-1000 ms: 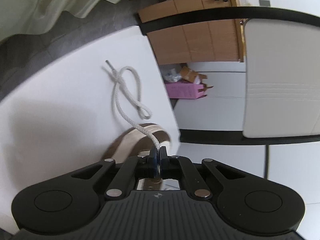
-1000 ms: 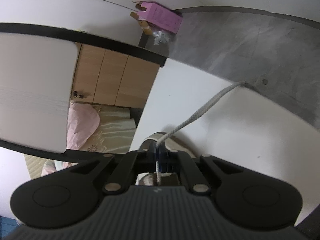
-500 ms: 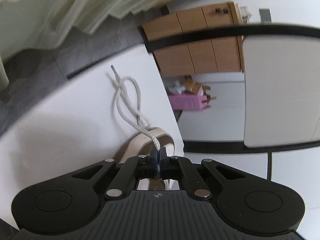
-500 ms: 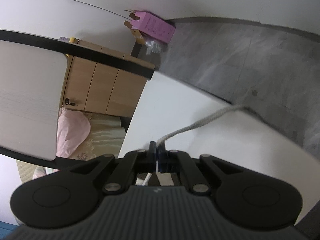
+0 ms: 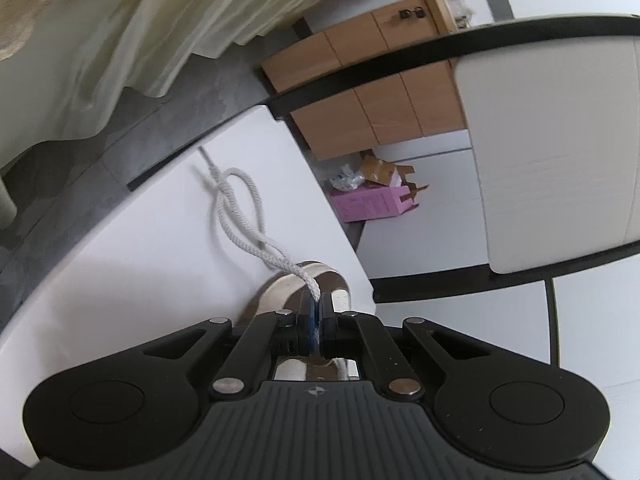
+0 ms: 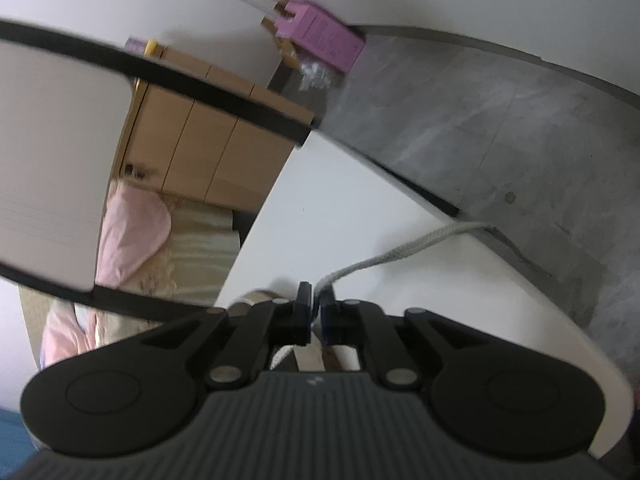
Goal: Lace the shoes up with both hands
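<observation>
The left tool (image 5: 319, 312) pinches the white lace (image 5: 244, 216), which runs out in loose loops across the white tabletop (image 5: 100, 280) beyond the shoe (image 5: 288, 286). The right tool (image 6: 316, 306) stands slightly parted, the lace's other end (image 6: 404, 250) running between its fingers; whether it grips cannot be told.

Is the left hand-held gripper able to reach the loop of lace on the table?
Probably not yet: the left hand-held gripper is shut on the lace. The table around the loop looks free.
</observation>
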`<state>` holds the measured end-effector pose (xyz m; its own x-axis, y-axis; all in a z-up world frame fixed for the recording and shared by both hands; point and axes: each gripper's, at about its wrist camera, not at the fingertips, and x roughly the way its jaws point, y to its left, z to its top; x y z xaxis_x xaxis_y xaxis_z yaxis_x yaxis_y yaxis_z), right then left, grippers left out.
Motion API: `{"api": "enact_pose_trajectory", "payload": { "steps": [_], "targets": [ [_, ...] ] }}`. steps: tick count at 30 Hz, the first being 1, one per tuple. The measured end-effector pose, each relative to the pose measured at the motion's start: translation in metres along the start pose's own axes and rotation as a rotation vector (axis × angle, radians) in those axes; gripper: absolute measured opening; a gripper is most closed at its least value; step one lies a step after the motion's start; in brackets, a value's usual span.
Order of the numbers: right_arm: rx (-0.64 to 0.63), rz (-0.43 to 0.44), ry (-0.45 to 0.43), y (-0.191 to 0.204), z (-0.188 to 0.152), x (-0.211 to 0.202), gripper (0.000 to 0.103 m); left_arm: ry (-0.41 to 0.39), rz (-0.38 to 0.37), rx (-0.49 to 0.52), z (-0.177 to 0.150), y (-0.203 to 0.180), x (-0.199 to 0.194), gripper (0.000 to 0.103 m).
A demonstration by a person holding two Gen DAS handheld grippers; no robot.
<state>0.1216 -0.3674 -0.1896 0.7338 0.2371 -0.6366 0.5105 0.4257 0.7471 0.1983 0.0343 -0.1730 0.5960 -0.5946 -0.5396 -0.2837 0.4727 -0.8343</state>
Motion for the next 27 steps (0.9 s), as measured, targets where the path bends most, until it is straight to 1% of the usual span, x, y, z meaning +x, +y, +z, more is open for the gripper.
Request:
{"api": "enact_pose_trajectory", "payload": {
  "steps": [2,4,5,6,9,10,12,13,14,16,18,20,22,23,25,26,27],
  "targets": [
    [-0.054,0.008,0.000,0.007,-0.001,-0.005,0.010,0.010,-0.038,-0.006,0.000,0.001,-0.002,0.002],
    [-0.141,0.007,-0.015,0.016,-0.006,-0.013,0.030,0.019,-0.080,-0.009,-0.001,0.003,-0.006,0.002],
    [-0.195,0.006,-0.028,0.021,-0.011,-0.018,0.042,0.024,-0.100,-0.005,-0.002,0.004,-0.007,0.002],
    [-0.254,0.011,-0.041,0.026,-0.017,-0.025,0.043,0.029,-0.110,0.001,-0.003,0.006,-0.008,0.002],
    [-0.441,0.023,-0.086,0.042,-0.037,-0.041,0.043,0.041,-0.105,0.024,-0.006,0.008,-0.008,0.002],
    [-0.510,0.035,-0.103,0.048,-0.044,-0.047,0.043,0.045,-0.107,0.033,-0.007,0.007,-0.007,0.002],
    [-0.669,0.085,-0.132,0.065,-0.059,-0.055,0.043,0.058,-0.122,0.049,-0.008,0.006,-0.007,0.002],
    [-0.753,0.114,-0.132,0.074,-0.066,-0.057,0.043,0.073,-0.136,0.056,-0.007,0.004,-0.006,0.002],
    [-0.832,0.140,-0.114,0.082,-0.074,-0.057,0.043,0.087,-0.150,0.072,-0.007,0.000,-0.004,0.002],
    [-0.964,0.175,-0.045,0.098,-0.089,-0.056,0.043,0.102,-0.169,0.117,-0.006,-0.006,-0.003,0.002],
    [-1.022,0.203,0.044,0.105,-0.104,-0.056,0.042,0.105,-0.156,0.159,-0.009,-0.008,-0.001,0.002],
    [-1.054,0.183,0.092,0.102,-0.121,-0.059,0.041,0.132,-0.155,0.165,-0.014,-0.004,0.000,0.002],
    [-1.088,0.143,0.091,0.094,-0.135,-0.063,0.041,0.132,-0.142,0.189,-0.016,-0.001,0.001,0.002],
    [-1.078,0.130,0.080,0.086,-0.138,-0.067,0.041,0.129,-0.133,0.203,-0.017,0.000,0.002,0.002],
    [-1.002,0.124,0.068,0.069,-0.139,-0.073,0.041,0.113,-0.134,0.220,-0.020,0.003,0.003,0.003],
    [-0.965,0.113,0.061,0.062,-0.139,-0.076,0.041,0.113,-0.124,0.224,-0.021,0.004,0.002,0.003],
    [-0.930,0.081,0.060,0.057,-0.138,-0.078,0.042,0.107,-0.100,0.225,-0.024,0.005,0.000,0.003]
  ]
}}
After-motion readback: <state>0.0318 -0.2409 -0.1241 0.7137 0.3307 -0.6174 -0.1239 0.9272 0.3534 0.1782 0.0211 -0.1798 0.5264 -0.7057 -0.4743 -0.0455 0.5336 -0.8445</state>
